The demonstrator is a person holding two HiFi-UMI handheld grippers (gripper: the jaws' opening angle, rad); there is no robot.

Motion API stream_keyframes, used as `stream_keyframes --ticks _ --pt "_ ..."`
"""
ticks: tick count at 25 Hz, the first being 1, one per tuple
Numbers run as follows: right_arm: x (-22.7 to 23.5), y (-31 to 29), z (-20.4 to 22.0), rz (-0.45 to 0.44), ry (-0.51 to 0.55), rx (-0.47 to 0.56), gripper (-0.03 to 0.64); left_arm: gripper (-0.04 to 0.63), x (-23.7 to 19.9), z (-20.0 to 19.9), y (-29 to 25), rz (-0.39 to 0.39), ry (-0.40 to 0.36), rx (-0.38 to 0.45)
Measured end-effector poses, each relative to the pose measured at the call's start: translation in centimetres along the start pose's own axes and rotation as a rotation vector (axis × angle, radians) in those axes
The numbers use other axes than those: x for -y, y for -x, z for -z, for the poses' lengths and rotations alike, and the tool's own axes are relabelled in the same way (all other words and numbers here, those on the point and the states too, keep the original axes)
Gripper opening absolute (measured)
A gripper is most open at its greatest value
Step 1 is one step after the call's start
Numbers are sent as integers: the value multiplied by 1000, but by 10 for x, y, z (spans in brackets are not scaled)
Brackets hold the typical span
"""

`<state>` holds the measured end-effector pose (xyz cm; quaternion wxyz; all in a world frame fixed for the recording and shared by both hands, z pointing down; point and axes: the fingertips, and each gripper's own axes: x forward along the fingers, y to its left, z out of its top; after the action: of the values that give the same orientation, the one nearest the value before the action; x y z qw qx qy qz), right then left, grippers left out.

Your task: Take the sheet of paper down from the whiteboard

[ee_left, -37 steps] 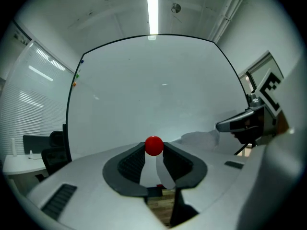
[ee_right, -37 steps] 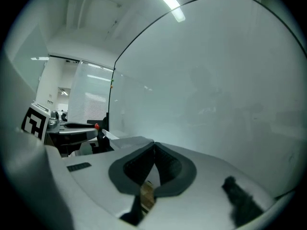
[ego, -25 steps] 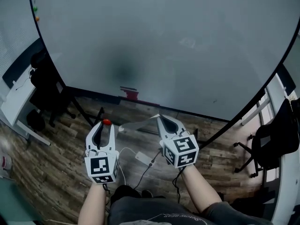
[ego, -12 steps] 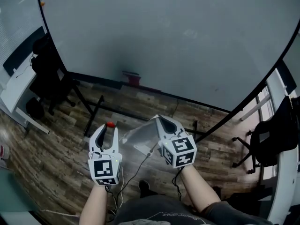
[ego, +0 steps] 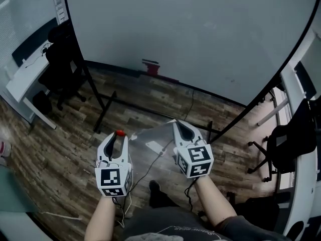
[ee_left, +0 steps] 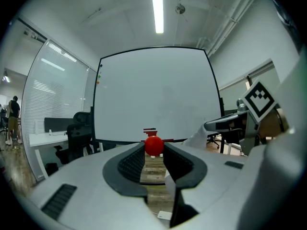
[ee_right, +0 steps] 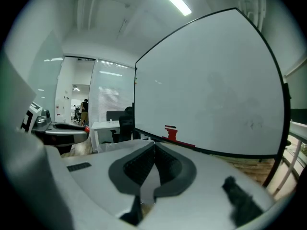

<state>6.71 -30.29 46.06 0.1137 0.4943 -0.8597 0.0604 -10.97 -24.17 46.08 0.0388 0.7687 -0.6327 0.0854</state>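
Currently, we hold both grippers low in the head view, over the wooden floor (ego: 60,134). The whiteboard (ego: 190,29) fills the 12 o'clock part of that view, well apart from both tools.

We carry the left gripper (ego: 119,138) at 7 o'clock. Its jaws are clamped on a red magnet (ego: 120,133), which sits at the very tips, as the left gripper view confirms.

We carry the right gripper (ego: 176,125) at about 5 o'clock. Its jaws are closed on the sheet of paper (ego: 154,135), with one edge of the sheet pinched between the pads. From that grip the sheet extends toward 9 o'clock and ends near the left gripper's tips; we cannot tell whether it touches them. The sheet is off the whiteboard and hangs in the air between the two grippers.

On the board's lower ledge, at 12 o'clock from the grippers, sits a small red object (ego: 150,67). A black office chair (ego: 62,67) and a white desk (ego: 25,82) stand at 10 o'clock. A second black chair (ego: 291,144) stands at 3 o'clock.
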Motion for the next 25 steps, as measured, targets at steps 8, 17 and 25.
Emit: stream_keyframes --ticks 8,17,25 --pt "-52 72 20 -5 20 -9 21 124 7 16 90 -8 13 -1" --pt "-88 139 43 1 50 -53 21 124 30 30 163 17 30 13" --pt "-107 182 55 -36 74 -76 21 124 56 38 203 39 39 13"
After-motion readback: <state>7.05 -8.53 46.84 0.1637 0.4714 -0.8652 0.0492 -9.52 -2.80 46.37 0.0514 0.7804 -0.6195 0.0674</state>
